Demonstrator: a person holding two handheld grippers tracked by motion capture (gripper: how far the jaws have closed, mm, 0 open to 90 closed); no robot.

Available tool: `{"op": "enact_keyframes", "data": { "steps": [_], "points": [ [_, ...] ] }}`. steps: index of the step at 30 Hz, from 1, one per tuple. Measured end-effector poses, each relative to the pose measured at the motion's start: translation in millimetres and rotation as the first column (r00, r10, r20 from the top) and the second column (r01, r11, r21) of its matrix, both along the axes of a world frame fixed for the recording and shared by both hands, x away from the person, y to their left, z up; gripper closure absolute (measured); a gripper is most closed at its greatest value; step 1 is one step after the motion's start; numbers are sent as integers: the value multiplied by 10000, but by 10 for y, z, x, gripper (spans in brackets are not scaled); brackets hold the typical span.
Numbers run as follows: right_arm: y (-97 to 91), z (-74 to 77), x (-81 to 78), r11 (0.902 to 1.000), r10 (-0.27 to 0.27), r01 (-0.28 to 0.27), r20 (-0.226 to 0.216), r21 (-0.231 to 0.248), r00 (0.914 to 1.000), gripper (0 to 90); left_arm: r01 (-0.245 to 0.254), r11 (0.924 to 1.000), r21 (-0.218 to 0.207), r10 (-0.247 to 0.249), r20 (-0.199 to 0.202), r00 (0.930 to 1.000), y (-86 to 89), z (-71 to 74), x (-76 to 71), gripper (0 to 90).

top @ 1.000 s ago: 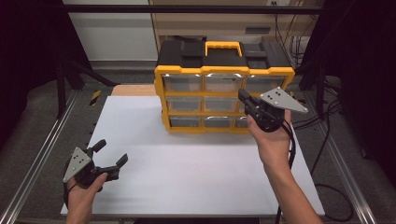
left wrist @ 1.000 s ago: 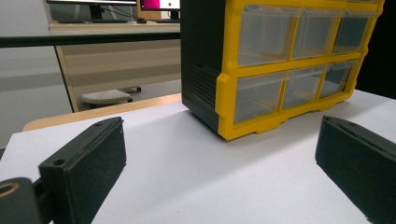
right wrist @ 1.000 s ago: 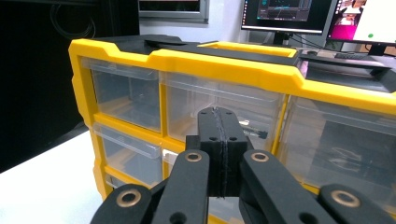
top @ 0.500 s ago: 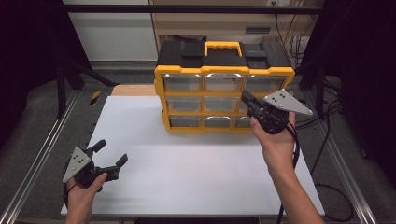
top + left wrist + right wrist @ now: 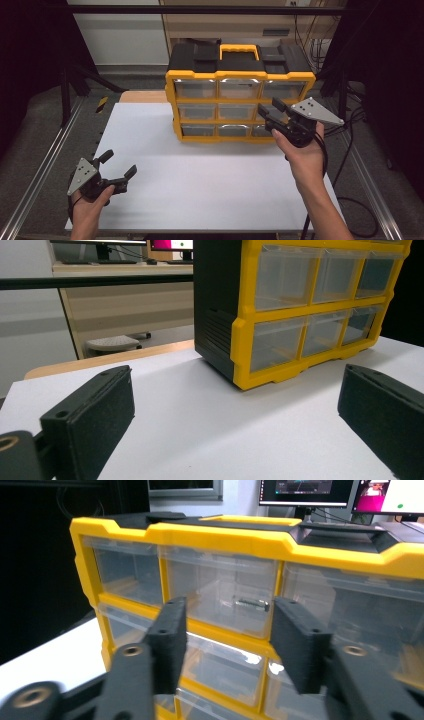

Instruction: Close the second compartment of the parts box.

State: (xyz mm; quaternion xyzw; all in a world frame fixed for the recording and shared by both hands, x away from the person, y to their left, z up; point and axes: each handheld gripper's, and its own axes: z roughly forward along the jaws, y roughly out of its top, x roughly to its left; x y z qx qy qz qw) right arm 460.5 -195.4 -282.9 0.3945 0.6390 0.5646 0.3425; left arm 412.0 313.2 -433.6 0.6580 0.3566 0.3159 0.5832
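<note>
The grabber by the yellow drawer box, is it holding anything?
No. The right gripper has just been opening its jaws, with nothing between them, in front of the drawer box. The left gripper is open too.

Qty count, high view unless noted:

- Drawer cabinet, yellow/black: 1, upper centre of frame, on counter.
- Clear drawers in cabinet front: 9, arranged 3 rows x 3 cols; lower-right ones partly covered.
- Carry handle, yellow, on cabinet top: 1.
- Black latches on cabinet top: 2, one each side of handle.
- Grippers: 2. Left gripper lower left of frame, right gripper centre right.
- Jaws: 2 per gripper, 4 total.
- Grey three-cornered plates: 2, 1 per gripper.
- Hands: 2.
- Bolt in top-row centre drawer, right gripper view: 1.
- Monitors, top right of right gripper view: 2.
</note>
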Motion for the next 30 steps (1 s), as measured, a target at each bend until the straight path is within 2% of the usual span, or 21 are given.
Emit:
{"op": "enact_keyframes", "data": {
  "steps": [4,9,18,30],
  "points": [
    [-21,-22,-11,9993,366,-367,-75,-45,9993,348,-7,10000,-1,7,-6,10000,1,0,0,18],
    [-43,-72,-51,9994,258,-256,72,-233,9996,254,-1,10000,11,1,-8,10000,-4,0,-2,18],
    [-121,-186,-110,9994,237,-238,-41,-266,9997,93,-20,10000,13,20,-9,10000,-4,-2,-4,18],
    [-257,-310,-222,9986,268,-269,-35,-458,9996,55,-18,10000,4,18,-21,10000,-10,-6,-3,18]
  ]
}}
